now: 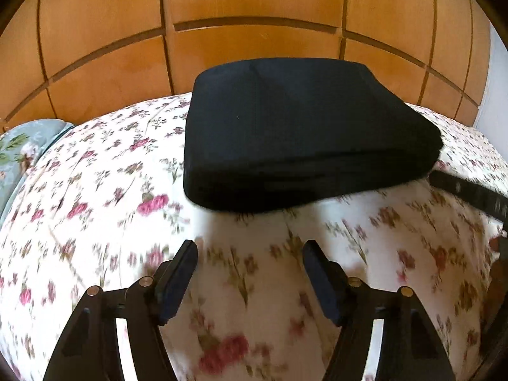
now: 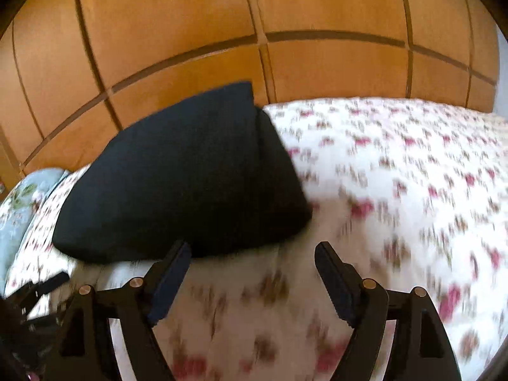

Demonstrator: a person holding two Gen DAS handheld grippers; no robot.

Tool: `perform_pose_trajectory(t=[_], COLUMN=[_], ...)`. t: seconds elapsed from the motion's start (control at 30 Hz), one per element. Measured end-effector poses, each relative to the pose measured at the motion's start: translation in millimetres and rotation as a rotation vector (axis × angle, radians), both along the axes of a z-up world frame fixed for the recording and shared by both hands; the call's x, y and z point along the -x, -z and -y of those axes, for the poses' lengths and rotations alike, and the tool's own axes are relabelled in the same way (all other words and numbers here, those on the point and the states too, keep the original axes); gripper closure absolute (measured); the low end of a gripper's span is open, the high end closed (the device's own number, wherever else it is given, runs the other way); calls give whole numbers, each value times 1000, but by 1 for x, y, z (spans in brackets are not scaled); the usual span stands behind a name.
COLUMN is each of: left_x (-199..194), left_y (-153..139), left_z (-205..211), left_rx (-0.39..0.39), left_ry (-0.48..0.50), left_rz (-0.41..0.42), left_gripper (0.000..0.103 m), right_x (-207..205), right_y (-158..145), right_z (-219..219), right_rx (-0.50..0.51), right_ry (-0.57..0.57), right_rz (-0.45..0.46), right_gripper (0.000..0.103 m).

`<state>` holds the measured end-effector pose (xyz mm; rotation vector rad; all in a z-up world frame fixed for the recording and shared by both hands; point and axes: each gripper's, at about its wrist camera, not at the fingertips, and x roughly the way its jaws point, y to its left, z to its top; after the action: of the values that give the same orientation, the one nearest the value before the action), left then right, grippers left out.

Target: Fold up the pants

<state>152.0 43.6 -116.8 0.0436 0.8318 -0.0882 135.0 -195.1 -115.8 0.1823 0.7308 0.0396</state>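
Pants [image 1: 304, 133] lie folded, compact stack on bed [image 1: 95, 190], near wardrobe [image 1: 254, 16]. Left hand-held gripper [image 1: 249, 281] and right hand-held gripper [image 2: 254, 282]: both released, empty, short of pants. Risk: stray finger snags stack edge, top layer slides, fold opens.

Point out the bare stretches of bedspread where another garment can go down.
Free: the floral bedspread right of the folded black pants, out to its far edge by the wooden wardrobe. Also the strip between pants and pillow. Crowded: near the pants' front edge, where both grippers sit.
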Motion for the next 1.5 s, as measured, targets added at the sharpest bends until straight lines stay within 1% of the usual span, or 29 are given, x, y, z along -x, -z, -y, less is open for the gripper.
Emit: perform_pose_trajectory(t=[0.1,0.17,0.23,0.3,0.37,0.43,0.47,0.57,0.63,0.67,0.7,0.73,0.77,0.9,1.03,1.23,1.5], left_x=[25,42,53,64,75,91,99,122,126,137,144,141,147,151,159,163,164], left_y=[1,-3,-6,-9,-14,-23,-29,-46,-59,-64,-69,-72,-75,-78,-78,-83,-85], left_z=[1,1,-1,-4,-6,-7,-7,-4,-3,1,4,6,8,12,16,16,17], left_rx=[9,7,25,33,31,13,14,38,21,13,12,10,6,11,2,-8,20], left_ry=[-18,-43,-78,-131,-186,-232,-236,-208,-214,-216,-207,-198,-189,-170,-180,-195,-195], left_rz=[19,39,22,-4,-23,-9,7,57,88,102,117,124,131,119,121,144,122], left_gripper=[33,33,33,33,33,33,33,33,33,33,33,33,33,33,33,33,33], right_x=[27,41,52,62,73,86,91,110,122,127,133,138,142,152,158,163,164], right_y=[8,13,14,11,5,-5,-10,-22,-26,-28,-30,-31,-32,-41,-48,-45,-45], right_z=[-5,-9,-14,-18,-20,-20,-23,-32,-38,-41,-42,-44,-45,-42,-40,-39,-43], right_rx=[-8,9,36,51,35,21,17,30,57,66,74,76,76,75,82,81,85], right_ry=[-3,-22,-38,-42,-45,-43,-47,-66,-74,-73,-72,-70,-68,-55,-51,-51,-66], right_rz=[-9,-21,-15,-7,2,19,29,63,71,71,73,75,78,102,128,122,124], right_gripper=[23,23,23,23,22,21,19,16,15,15,15,15,15,15,15,15,15])
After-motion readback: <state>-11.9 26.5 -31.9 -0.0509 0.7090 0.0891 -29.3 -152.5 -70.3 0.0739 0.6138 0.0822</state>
